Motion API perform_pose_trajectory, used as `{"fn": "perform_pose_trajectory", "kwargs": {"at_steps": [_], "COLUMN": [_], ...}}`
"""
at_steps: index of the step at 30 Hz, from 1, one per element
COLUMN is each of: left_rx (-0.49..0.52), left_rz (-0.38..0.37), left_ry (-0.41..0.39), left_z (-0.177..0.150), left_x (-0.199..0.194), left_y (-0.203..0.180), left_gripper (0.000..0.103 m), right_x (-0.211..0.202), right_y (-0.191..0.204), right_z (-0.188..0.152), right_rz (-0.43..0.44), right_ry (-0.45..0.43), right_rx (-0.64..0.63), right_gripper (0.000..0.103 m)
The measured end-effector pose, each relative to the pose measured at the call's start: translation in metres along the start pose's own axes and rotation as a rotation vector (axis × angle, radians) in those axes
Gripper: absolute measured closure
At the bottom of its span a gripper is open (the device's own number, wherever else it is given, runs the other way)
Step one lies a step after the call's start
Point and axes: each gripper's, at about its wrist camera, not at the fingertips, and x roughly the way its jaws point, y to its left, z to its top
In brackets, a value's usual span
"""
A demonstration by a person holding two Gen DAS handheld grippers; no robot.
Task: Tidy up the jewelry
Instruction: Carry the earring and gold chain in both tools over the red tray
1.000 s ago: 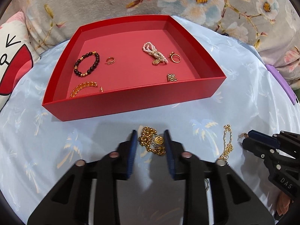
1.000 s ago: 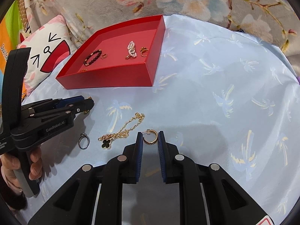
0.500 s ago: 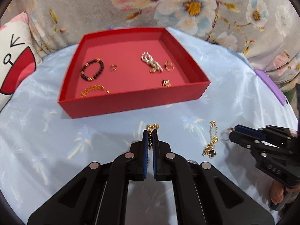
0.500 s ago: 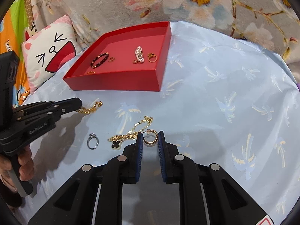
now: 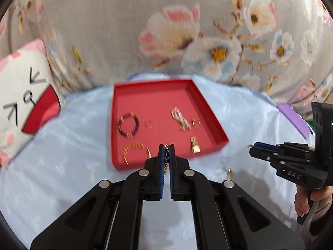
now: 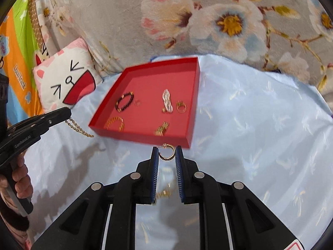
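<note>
A red tray (image 5: 210, 108) (image 6: 193, 112) lies on the pale blue cloth and holds a dark bead bracelet (image 5: 128, 125), a pearl piece (image 5: 180, 117), rings and gold chains. My left gripper (image 5: 166, 149) is shut on a gold chain (image 5: 166, 158) and holds it raised at the tray's near edge; the chain hangs from its tip in the right wrist view (image 6: 78, 128). My right gripper (image 6: 167, 153) is shut on a gold hoop earring (image 6: 166, 152), lifted in front of the tray's near wall.
A cat-face cushion (image 5: 22, 104) lies left of the tray. Floral fabric (image 5: 187, 31) rises behind it. A purple object (image 5: 293, 118) sits at the right. A small ring (image 5: 229, 171) and a gold chain (image 6: 164, 192) lie on the cloth.
My left gripper closed on the gold chain, lifted it and moved toward the tray. My right gripper lifted the hoop earring off the cloth and moved toward the tray.
</note>
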Motion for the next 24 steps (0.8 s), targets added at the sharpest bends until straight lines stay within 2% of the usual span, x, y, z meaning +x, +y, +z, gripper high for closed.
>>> {"fn": "perform_pose_trajectory", "kwargs": {"at_steps": [5, 9, 13, 17, 24], "left_rx": [-0.012, -0.026, -0.041, -0.044, -0.067], "left_rz": [0.011, 0.012, 0.034, 0.051, 0.094], "left_ry": [-0.032, -0.042, -0.043, -0.025, 0.031], "left_z": [0.045, 0.078, 0.102, 0.113, 0.115], "left_x": [0.011, 0.039, 0.073, 0.106, 0.163], "left_y": [0.012, 0.022, 0.030, 0.036, 0.044], "left_gripper": [0.100, 0.100, 0.100, 0.100, 0.100], "right_x": [0.020, 0.048, 0.079, 0.113, 0.160], "right_y": [0.005, 0.007, 0.010, 0.003, -0.013], "right_z": [0.047, 0.084, 0.111, 0.127, 0.137], "right_rz": [0.008, 0.028, -0.008, -0.007, -0.059], "right_ry": [0.003, 0.020, 0.026, 0.062, 0.105], "right_rx": [-0.001, 0.016, 0.002, 0.031, 0.055], "right_gripper": [0.088, 0.088, 0.088, 0.088, 0.088]}}
